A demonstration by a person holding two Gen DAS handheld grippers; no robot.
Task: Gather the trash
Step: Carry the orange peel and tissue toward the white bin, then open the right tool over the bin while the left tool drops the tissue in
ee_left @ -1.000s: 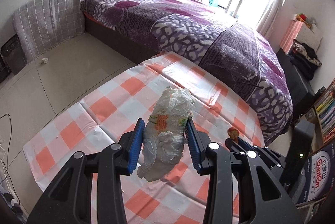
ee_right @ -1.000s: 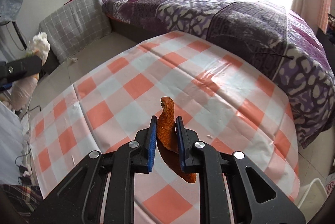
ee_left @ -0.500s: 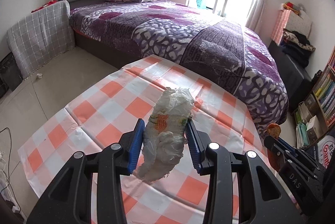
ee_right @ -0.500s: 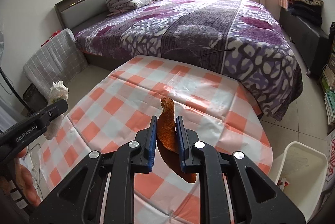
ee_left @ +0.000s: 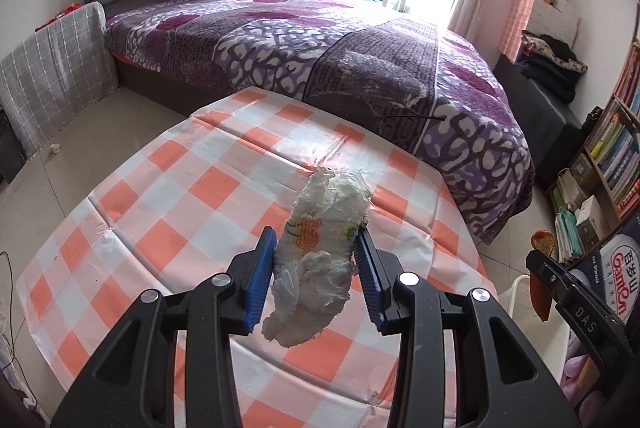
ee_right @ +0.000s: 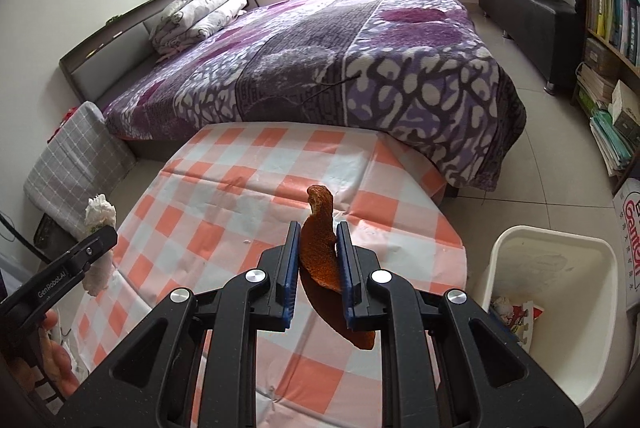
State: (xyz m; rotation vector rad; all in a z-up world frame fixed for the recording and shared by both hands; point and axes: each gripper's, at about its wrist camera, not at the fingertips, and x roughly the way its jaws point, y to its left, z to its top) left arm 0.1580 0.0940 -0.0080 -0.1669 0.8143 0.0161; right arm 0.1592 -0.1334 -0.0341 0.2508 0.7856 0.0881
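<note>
My left gripper (ee_left: 316, 248) is shut on a crumpled white wrapper (ee_left: 320, 252) with orange print, held above the orange-and-white checked table (ee_left: 180, 196). My right gripper (ee_right: 318, 240) is shut on a curled orange peel (ee_right: 320, 240), also above the table (ee_right: 224, 212). A white trash bin (ee_right: 548, 312) stands on the floor just right of the table, with some packaging inside. In the left wrist view the right gripper with the peel (ee_left: 540, 248) shows at the right edge, over the bin's rim (ee_left: 520, 292). The right wrist view shows the left gripper with the wrapper (ee_right: 98, 216) at the far left.
A bed with a purple patterned blanket (ee_left: 340, 60) lies right behind the table. A bookshelf (ee_right: 608, 40) and a dark bench with folded clothes (ee_right: 524, 0) line the right wall. A grey checked cover (ee_left: 52, 68) leans at the left. Tiled floor (ee_right: 532, 164) lies between bed and shelf.
Both grippers have swung to the right over the table, each keeping its grip. The right one has rolled and the white bin has come into its view.
</note>
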